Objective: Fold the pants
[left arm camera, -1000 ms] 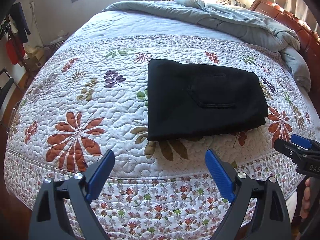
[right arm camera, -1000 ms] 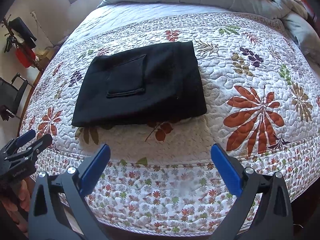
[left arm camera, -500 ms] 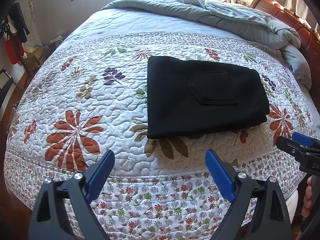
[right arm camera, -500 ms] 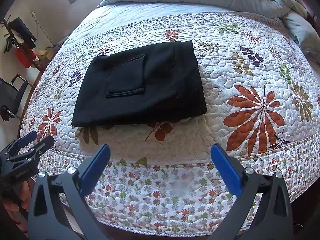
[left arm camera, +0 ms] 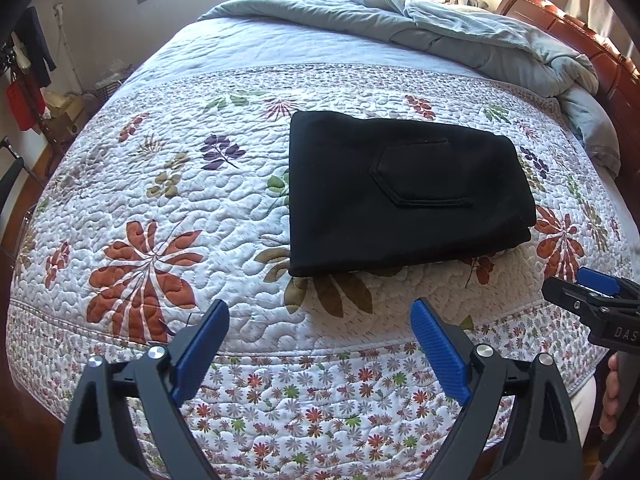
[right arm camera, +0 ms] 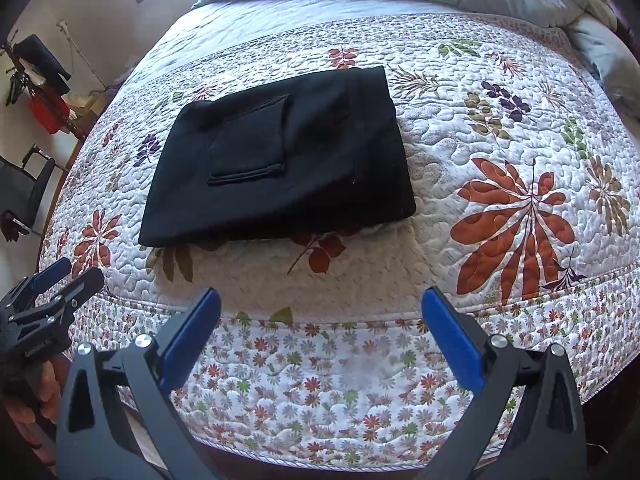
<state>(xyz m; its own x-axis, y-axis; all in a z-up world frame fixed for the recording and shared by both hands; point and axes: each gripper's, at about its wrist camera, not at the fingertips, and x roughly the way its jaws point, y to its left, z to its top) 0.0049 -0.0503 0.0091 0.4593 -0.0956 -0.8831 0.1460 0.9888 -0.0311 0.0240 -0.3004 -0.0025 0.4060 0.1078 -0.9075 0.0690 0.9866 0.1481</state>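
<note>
While it hovers off the near edge of the bed [left arm camera: 132,216], the left gripper [left arm camera: 320,344] has its jaws spread wide with nothing between them. Beyond it, the black pants [left arm camera: 404,196] lie folded into a flat rectangle on the floral quilt [right arm camera: 516,184], pocket upward. Further right, the right gripper [right arm camera: 320,332] is likewise held apart and empty, short of the pants.

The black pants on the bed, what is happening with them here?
The black fabric pants lie folded into a compact rectangle, back pocket up, on the floral quilted bedspread. A person holds two grippers near the bed's edge: the left gripper and the right gripper are both open, touching nothing.
</note>
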